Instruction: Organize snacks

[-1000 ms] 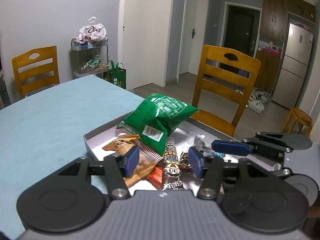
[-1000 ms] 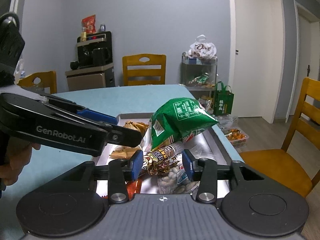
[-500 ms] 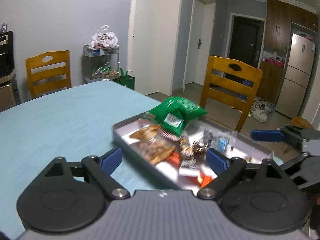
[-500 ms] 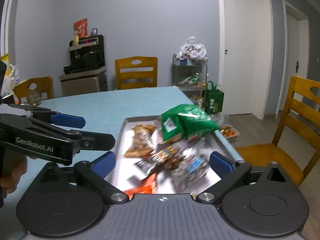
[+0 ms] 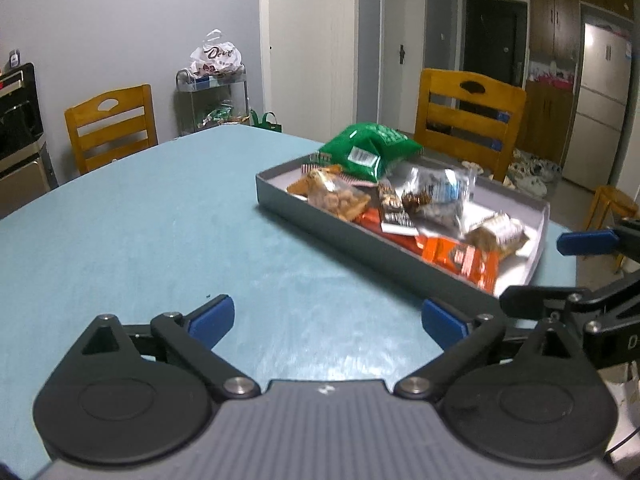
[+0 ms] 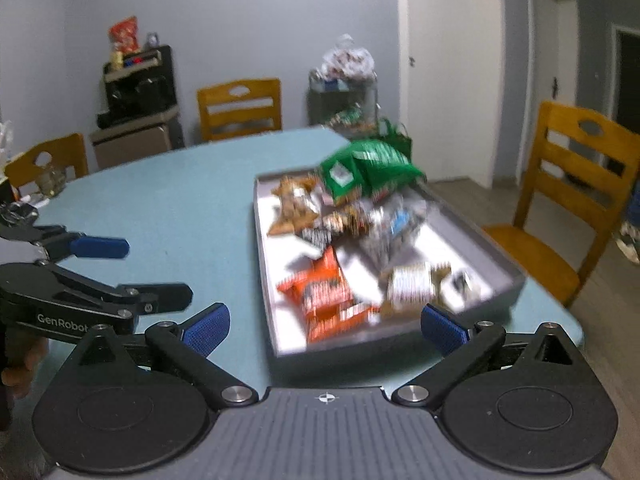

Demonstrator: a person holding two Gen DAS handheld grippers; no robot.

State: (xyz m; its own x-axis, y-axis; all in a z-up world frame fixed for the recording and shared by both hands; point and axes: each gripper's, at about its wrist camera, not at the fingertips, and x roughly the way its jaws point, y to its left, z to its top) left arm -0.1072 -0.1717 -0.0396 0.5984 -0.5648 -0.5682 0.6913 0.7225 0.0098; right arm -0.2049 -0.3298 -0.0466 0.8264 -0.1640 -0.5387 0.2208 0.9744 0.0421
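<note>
Teal table, gray snack tray beyond both spread, empty claws: left claw, right claw.

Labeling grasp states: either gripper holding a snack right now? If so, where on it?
Nothing is held. Left gripper and right gripper are both wide open with nothing between their pads, hovering short of the tray. The snacks, including the green bag, lie in it.

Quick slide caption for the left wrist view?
Open left gripper hovers over teal table, facing snack-filled grey tray.
</note>
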